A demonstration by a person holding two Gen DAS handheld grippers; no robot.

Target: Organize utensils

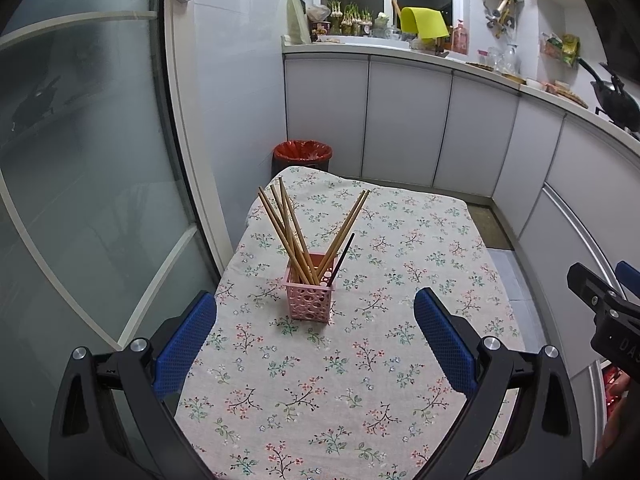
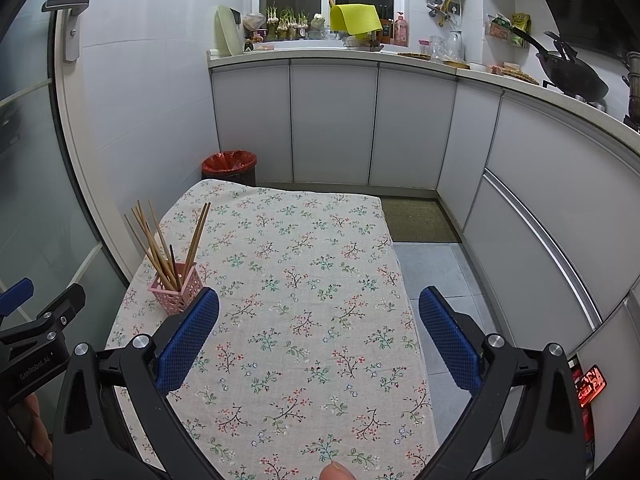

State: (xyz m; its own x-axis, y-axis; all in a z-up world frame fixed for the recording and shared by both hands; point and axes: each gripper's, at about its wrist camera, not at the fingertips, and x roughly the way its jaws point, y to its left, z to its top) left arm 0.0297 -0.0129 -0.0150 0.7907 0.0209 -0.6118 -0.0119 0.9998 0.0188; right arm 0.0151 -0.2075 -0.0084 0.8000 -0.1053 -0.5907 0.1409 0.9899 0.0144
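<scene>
My left gripper [image 1: 315, 322] jaws spread wide, empty, one pink perforated holder [image 1: 309, 294] just ahead on the floral tablecloth [image 1: 360, 360], six wooden chopsticks [image 1: 290, 232] plus one dark stick [image 1: 343, 255] standing inside, my right gripper [image 2: 319, 330] jaws likewise wide, empty, over bare cloth.

The right gripper [image 2: 319, 304] hangs with jaws wide apart over a floral-patterned tablecloth [image 2: 304, 264]. At the cloth's left edge, a pink perforated plastic holder [image 2: 178, 294] holds several upright wooden chopsticks [image 2: 154, 240] and one thin dark stick [image 2: 173, 261].
</scene>
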